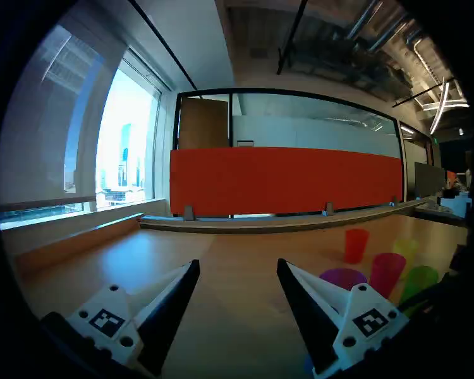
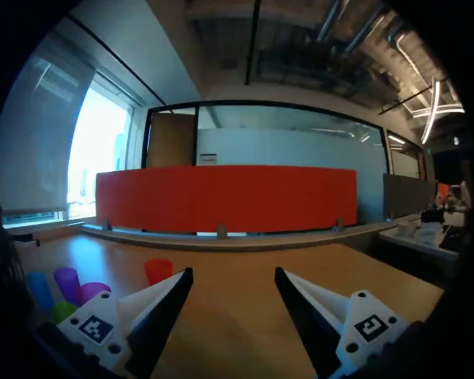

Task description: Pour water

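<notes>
One purple cup (image 1: 342, 276) half hidden (lower part) | left hand-held gripper (image 1: 238, 270) spread

Purple cup (image 1: 342, 276) partly hidden behind a finger (image 1: 309, 309); green cup (image 1: 421, 279) partly lost at the dark edge. Cup contents indeterminate. Far desk clutter (image 2: 426, 232) unresolvable.

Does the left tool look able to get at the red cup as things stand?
Probably yes: the left tool is open and empty, and bare table lies beside the red cup. The purple cup stands nearer, roughly in line, so it may need skirting.
</notes>
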The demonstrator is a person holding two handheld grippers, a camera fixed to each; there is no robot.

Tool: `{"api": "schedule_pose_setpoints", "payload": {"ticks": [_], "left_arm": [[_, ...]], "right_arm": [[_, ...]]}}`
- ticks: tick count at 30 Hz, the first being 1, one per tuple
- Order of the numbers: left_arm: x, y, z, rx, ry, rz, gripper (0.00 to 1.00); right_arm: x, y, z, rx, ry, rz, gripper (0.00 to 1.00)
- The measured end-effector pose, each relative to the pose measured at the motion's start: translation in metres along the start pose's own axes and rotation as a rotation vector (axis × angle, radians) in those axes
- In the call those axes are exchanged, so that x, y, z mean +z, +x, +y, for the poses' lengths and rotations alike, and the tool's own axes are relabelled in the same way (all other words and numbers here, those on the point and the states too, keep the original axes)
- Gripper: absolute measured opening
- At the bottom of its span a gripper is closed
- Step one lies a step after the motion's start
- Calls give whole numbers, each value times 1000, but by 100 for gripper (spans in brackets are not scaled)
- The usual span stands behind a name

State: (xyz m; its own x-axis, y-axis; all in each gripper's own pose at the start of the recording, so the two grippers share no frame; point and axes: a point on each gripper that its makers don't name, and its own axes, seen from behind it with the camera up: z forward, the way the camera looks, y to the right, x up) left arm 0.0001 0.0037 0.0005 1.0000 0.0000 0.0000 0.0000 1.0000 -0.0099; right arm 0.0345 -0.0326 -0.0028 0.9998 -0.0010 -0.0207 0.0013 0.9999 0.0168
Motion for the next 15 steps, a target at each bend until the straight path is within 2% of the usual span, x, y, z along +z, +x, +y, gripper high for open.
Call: {"api": "schedule_pose_setpoints", "payload": {"ticks": [9, 15], "left_arm": [[0, 0, 0, 0, 0, 0, 90], [1, 0, -1, 0, 0, 0, 90]], "right_arm": [[2, -11, 16, -32, -24, 8, 100], [3, -11, 19, -23, -20, 9, 100]]}}
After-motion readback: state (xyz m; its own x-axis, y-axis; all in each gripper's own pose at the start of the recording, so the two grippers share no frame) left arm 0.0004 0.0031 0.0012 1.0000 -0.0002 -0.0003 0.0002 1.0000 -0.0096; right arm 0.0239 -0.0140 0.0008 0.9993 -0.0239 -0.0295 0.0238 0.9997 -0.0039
